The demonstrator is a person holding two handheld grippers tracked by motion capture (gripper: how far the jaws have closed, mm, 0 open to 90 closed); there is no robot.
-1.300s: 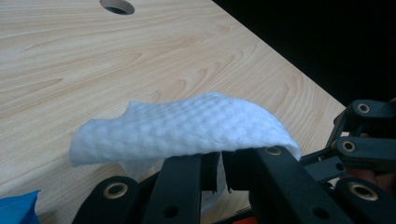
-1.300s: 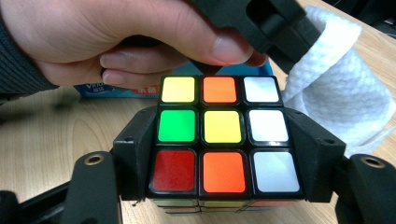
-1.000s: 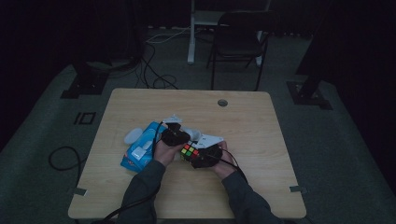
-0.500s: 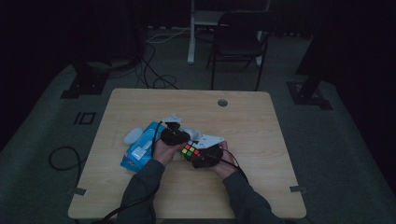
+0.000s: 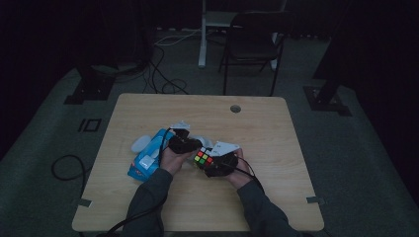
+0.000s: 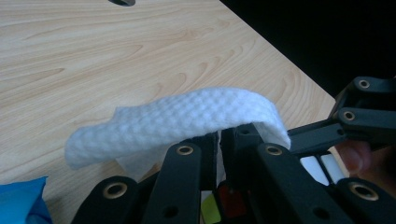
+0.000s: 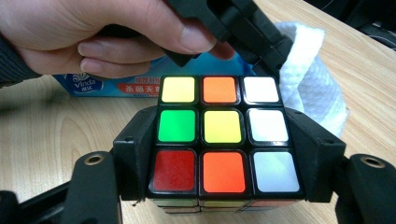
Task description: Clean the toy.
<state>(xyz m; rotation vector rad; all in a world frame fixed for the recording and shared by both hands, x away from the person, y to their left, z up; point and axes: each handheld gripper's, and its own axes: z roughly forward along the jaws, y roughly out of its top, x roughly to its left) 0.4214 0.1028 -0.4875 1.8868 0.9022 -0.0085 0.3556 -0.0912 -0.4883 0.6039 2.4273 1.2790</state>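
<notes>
- High view: a person's forearms come in from the bottom edge over a light wooden table (image 5: 276, 197), and the two hands meet near its middle. The right gripper (image 5: 213, 165) holds a colour-tiled puzzle cube (image 5: 203, 158) just above the tabletop, its tiled face turned up. The left gripper (image 5: 190, 146) sits just beside the cube, on its left, with something white at its tip. A blue tissue pack (image 5: 146, 160) lies on the table to the left of the left hand, touching or nearly touching it; a pale wad lies just beyond the pack. A round hole (image 5: 235, 108) shows in the table's far part.
- Left gripper view: the two black jaws stand nearly together, pinching a white embossed wipe (image 6: 187, 121) that arches over their tips and droops down on the left side. Below the jaws, yellow and red tiles of the cube (image 6: 219, 200) peek through. The right gripper's linkage (image 6: 364, 116) and a fingertip show at the right edge. A corner of the blue pack (image 6: 21, 198) shows at bottom left.
- Right gripper view: the jaws clamp the cube (image 7: 223, 140) by its left and right sides, pads pressed flat against it. The face reads yellow, orange, white; green, yellow, white; red, orange, white. Behind it, the left hand (image 7: 93, 32) grips the left gripper, whose tip (image 7: 268, 44) bears the white wipe (image 7: 313, 84) just beyond the cube's far right corner. The blue pack (image 7: 116, 86) lies on the table behind.
</notes>
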